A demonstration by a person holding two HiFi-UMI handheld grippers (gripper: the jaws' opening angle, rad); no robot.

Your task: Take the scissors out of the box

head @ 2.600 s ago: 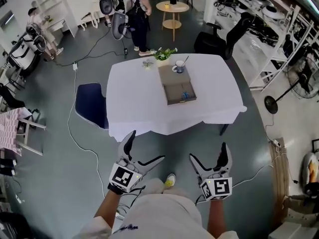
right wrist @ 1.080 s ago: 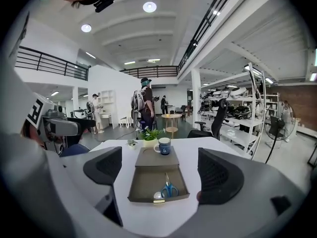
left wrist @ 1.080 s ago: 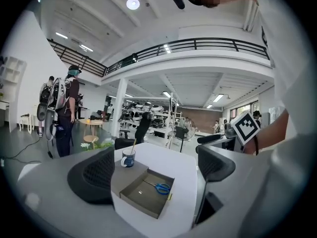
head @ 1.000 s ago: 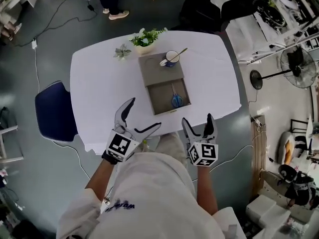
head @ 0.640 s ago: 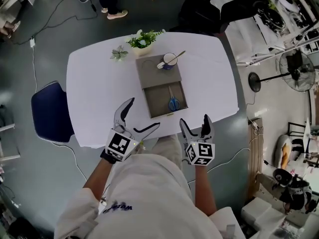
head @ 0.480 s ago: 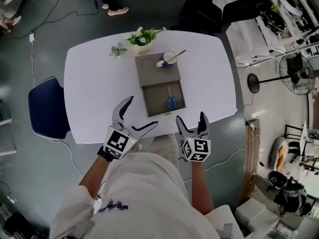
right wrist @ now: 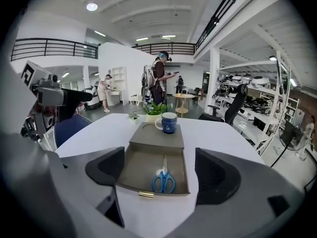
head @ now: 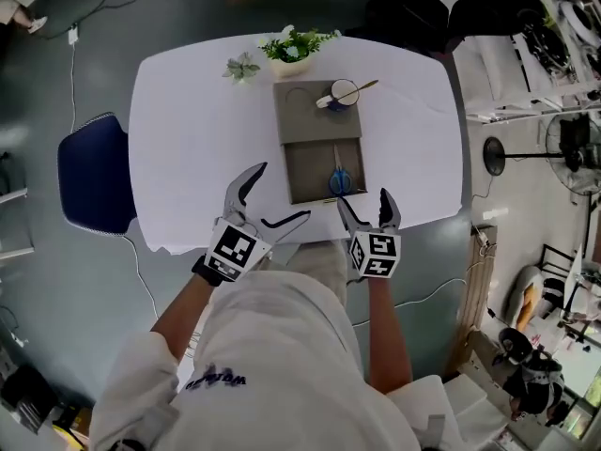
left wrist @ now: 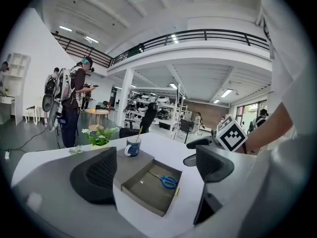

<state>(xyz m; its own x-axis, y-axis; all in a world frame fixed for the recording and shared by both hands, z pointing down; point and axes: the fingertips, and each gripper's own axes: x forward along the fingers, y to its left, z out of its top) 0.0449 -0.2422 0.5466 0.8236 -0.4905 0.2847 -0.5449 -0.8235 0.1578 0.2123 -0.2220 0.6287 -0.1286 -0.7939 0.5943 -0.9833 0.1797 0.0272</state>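
Scissors (head: 339, 180) in box (head: 305, 173); mug (head: 343, 94) behind.

The head camera looked steeply down from high above and saw the whole worktop (head: 188, 139) from far. The left gripper view looked almost level across the worktop, toward the box (left wrist: 143, 183) from its left corner. The right gripper view faced the box straight and near. All three shared the box, the scissors (head: 340, 179) and the mug (head: 344, 94).
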